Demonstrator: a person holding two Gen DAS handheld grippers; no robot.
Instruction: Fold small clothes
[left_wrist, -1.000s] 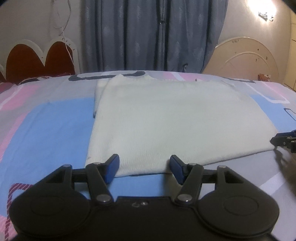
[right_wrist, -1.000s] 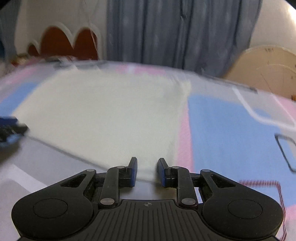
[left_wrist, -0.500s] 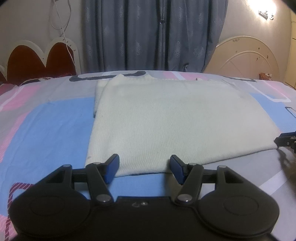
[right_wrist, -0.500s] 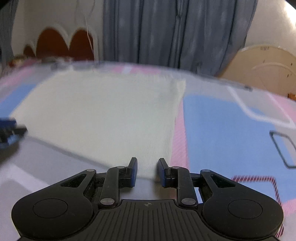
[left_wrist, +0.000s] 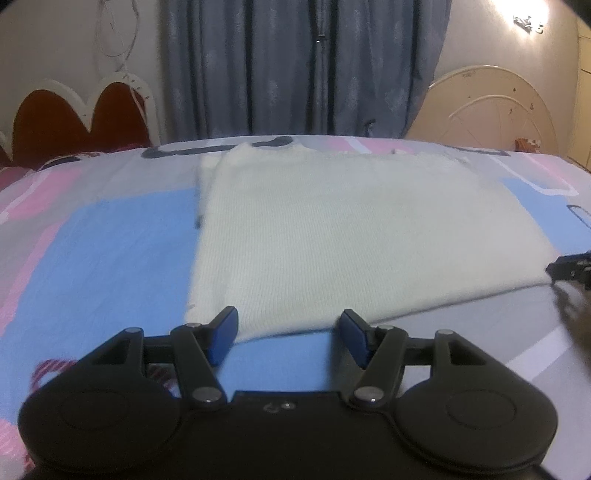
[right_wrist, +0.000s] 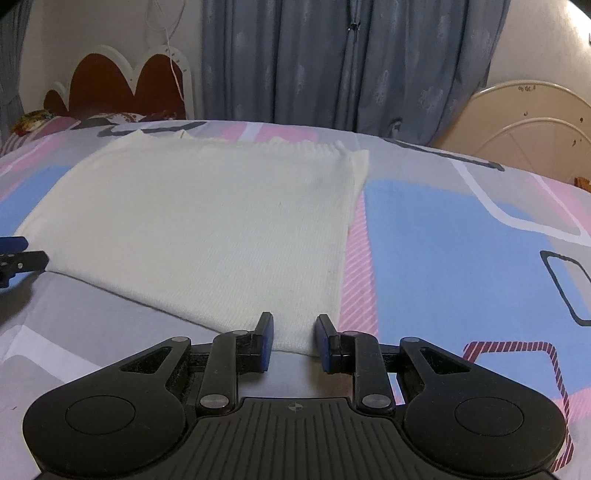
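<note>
Left wrist view: the left gripper (left_wrist: 288, 332) hovers at the near edge of a cream knitted sweater (left_wrist: 351, 236) lying flat on the patterned bedsheet (left_wrist: 110, 251). Its jaws stand wide apart with nothing between them. The right gripper (left_wrist: 570, 271) shows at the sweater's right corner.

Right wrist view: the right gripper (right_wrist: 291, 341) sits over the sweater's (right_wrist: 207, 221) near right corner, jaws narrowly apart, the corner between them but not pinched. Grey curtains (right_wrist: 347, 62) hang behind.

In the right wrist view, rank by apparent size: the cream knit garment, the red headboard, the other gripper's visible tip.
1. cream knit garment
2. red headboard, though farther off, so true size is unsure
3. left gripper, only its tip in frame
</note>
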